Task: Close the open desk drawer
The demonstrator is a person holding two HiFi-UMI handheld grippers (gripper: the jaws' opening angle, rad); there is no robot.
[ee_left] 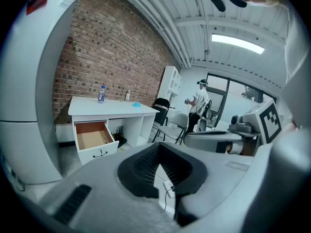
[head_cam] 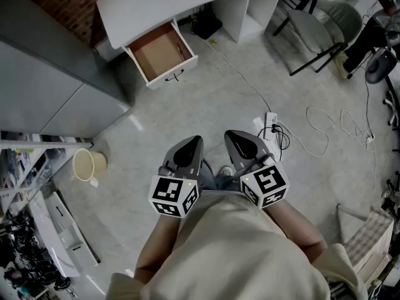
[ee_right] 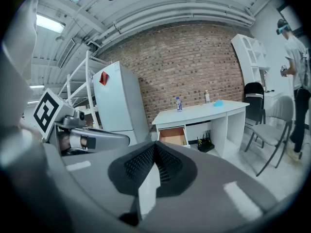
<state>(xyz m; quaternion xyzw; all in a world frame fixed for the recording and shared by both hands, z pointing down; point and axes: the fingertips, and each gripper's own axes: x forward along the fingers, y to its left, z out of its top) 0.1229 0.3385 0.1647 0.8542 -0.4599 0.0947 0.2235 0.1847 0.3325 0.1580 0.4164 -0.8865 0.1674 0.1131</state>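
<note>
While both are held side by side at the frame's lower centre, the left tool (head_cam: 192, 141) and the right tool (head_cam: 232, 135) each have their jaws pressed together with nothing between them. Well apart, at the upper left, the drawer (head_cam: 160, 54) stands pulled out of the white table (head_cam: 187, 4), its brown inside showing.

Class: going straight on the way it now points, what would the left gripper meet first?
Probably the bare floor, short of the desk with the open drawer; the left gripper tilts downward. Depth is uncertain.
</note>
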